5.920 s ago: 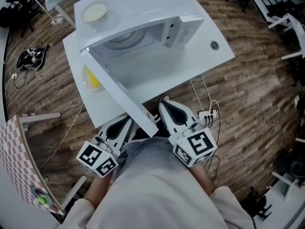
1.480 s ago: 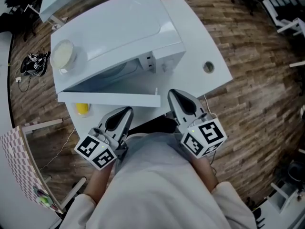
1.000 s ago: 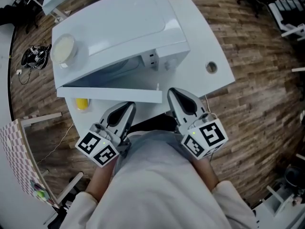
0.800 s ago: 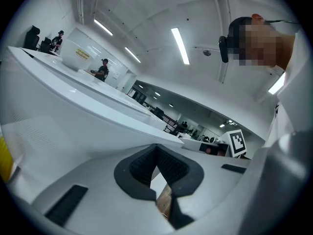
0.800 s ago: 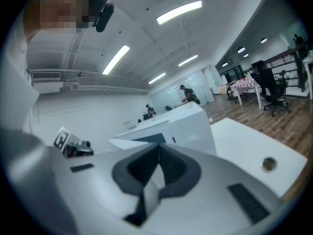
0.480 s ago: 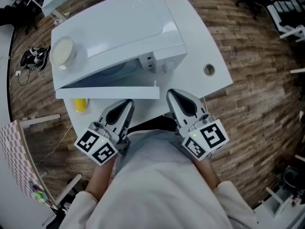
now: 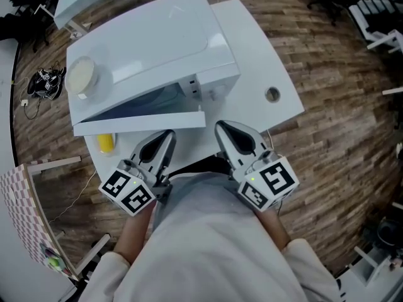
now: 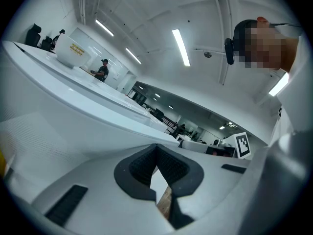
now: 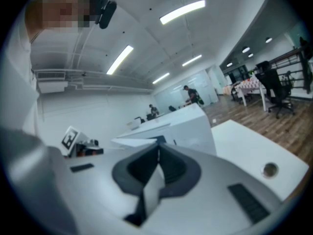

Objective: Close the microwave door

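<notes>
The white microwave [image 7: 151, 39] stands on a white table [image 7: 252, 36]. Its door [image 7: 141, 121] is hinged at the left and stands only a little ajar, with a dark gap behind its free right end. My left gripper [image 7: 166, 135] is shut and empty, close to the door's front face; contact cannot be told. My right gripper [image 7: 223, 129] is shut and empty too, just right of the door's free end. The left gripper view has the left gripper [image 8: 156, 151] under the door [image 8: 73, 99]. The right gripper [image 9: 157, 153] faces the microwave [image 9: 186, 124].
A round pale bowl [image 7: 80, 75] sits on the microwave's top at the left. A yellow object [image 7: 105, 143] lies on the table under the door's hinge end. The table has a cable hole [image 7: 272, 94] at the right. Wooden floor surrounds the table.
The door has swung from wide open to nearly shut, and its gap narrowed a little more in the last second. Both grippers stay shut in about the same place.
</notes>
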